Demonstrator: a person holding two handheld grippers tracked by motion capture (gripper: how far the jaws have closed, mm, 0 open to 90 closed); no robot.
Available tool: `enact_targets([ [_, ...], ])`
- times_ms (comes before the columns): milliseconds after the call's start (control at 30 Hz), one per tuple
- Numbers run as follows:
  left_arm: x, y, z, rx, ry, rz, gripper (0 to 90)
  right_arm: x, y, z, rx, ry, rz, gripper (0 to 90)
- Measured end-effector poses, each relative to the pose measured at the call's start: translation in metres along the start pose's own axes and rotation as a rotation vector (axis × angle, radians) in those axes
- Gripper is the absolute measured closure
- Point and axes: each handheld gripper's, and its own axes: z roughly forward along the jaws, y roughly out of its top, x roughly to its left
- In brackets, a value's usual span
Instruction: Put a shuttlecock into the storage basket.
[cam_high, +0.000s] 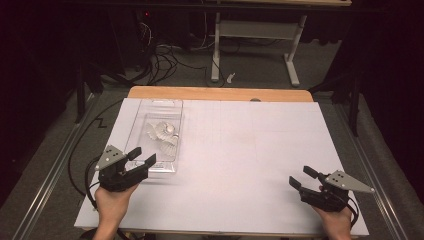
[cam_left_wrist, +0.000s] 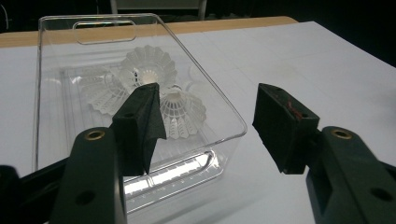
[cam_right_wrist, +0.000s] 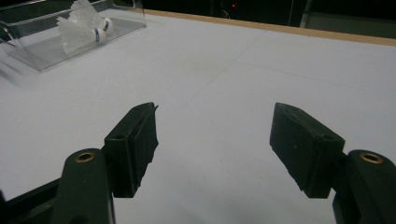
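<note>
A clear plastic bin (cam_high: 159, 107) stands on the left part of the white table (cam_high: 250, 150). Inside it lie white shuttlecocks (cam_high: 164, 134), three of them as the left gripper view shows: one (cam_left_wrist: 147, 70) at the back, one (cam_left_wrist: 100, 91) at the left, one (cam_left_wrist: 182, 112) nearest. My left gripper (cam_high: 142, 156) is open just in front of the bin's near wall (cam_left_wrist: 196, 163), nothing between its jaws. My right gripper (cam_high: 301, 177) is open low over the table's right front, empty. The bin (cam_right_wrist: 65, 39) and a shuttlecock (cam_right_wrist: 81, 30) sit far left in the right gripper view.
The table's wooden far edge (cam_high: 220, 93) borders a dark floor with cables (cam_high: 165, 62) and a white table frame (cam_high: 255, 35). Metal rails (cam_high: 55, 165) run along both sides. A broad bare stretch of white table lies between the grippers.
</note>
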Motion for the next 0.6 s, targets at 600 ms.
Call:
enact_targets([
  [600,-0.0021,-0.0076,0.0039,0.006,-0.002,0.006,41.7,0.0002,0.0000,-0.0001,0.000,0.000,0.000,32.7],
])
